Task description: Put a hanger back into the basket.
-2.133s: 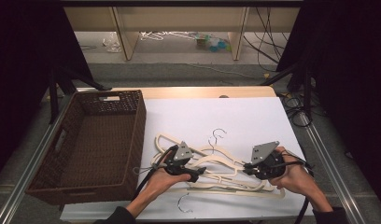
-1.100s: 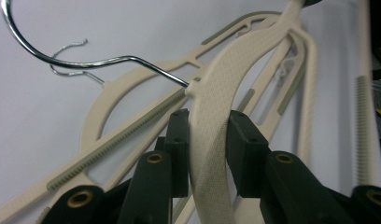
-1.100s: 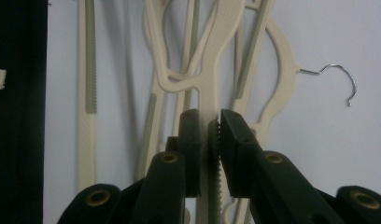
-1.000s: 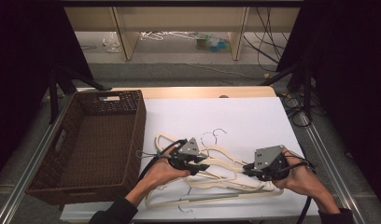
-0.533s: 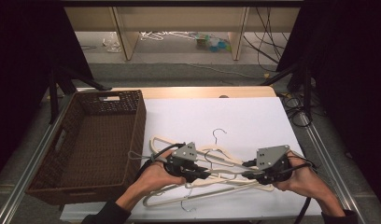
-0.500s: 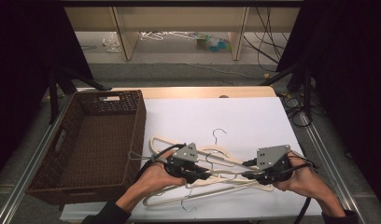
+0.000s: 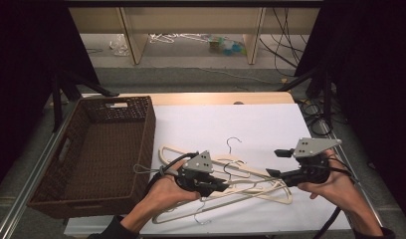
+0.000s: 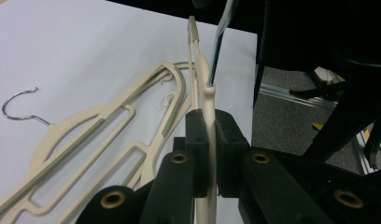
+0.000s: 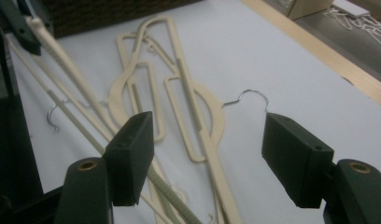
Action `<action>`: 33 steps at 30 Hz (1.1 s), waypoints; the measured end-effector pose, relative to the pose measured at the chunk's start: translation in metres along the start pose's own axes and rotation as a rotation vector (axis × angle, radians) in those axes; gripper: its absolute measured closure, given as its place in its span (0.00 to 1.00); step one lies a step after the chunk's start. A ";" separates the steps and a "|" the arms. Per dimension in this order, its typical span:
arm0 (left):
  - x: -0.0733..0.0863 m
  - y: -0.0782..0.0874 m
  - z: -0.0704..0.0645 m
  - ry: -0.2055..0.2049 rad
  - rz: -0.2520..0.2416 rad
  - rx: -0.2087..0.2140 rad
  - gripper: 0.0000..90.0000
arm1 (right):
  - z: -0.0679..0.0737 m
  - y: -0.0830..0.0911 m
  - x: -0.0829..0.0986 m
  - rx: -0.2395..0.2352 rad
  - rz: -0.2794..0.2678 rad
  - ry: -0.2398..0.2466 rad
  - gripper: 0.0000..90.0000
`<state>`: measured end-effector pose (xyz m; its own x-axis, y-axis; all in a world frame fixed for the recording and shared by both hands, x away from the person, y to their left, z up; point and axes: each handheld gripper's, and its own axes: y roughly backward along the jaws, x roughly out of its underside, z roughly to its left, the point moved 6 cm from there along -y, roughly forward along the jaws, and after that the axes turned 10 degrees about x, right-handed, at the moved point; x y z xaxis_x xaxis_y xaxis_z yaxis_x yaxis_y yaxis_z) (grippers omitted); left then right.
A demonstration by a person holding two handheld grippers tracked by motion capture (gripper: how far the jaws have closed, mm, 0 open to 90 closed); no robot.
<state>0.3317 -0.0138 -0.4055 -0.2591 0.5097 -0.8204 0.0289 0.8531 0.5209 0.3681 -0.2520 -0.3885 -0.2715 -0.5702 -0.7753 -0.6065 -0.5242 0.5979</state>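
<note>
Several cream plastic hangers (image 7: 270,175) with metal hooks lie tangled on the white sheet. My left gripper (image 7: 220,186) is shut on the edge of one cream hanger (image 8: 208,95), which stands on edge and slants up off the pile. That held hanger (image 9: 62,60) crosses the upper left of the right gripper view. My right gripper (image 7: 276,163) hovers open at the pile's right end, and its jaws (image 9: 212,149) stand wide apart over a flat hanger (image 9: 198,107) without touching it. A person's hands hold both grippers.
A dark woven basket (image 7: 149,134) with nothing in it sits at the left, its wall close to the left hand. The white sheet (image 7: 251,119) covers the table. A bare wooden strip (image 7: 216,98) runs along the far edge. Cables (image 7: 315,112) hang off the right side.
The hanger pile has been dragged toward the near edge. The left gripper tilted its hanger up. The right gripper rose and drifted right, away from the pile's end.
</note>
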 end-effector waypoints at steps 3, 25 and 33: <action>-0.002 0.006 -0.002 0.007 -0.001 -0.013 0.95 | -0.009 0.006 -0.002 0.041 -0.039 -0.051 0.36; -0.036 0.083 -0.033 0.019 -0.043 -0.112 0.95 | -0.025 0.014 0.015 0.118 -0.086 -0.191 0.29; -0.050 0.147 -0.025 0.056 -0.140 -0.198 0.95 | -0.021 0.009 0.022 0.106 -0.068 -0.191 0.29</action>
<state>0.3246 0.0835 -0.2820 -0.3006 0.3768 -0.8762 -0.1994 0.8735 0.4441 0.3722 -0.2819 -0.3958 -0.3577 -0.4004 -0.8436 -0.7009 -0.4819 0.5259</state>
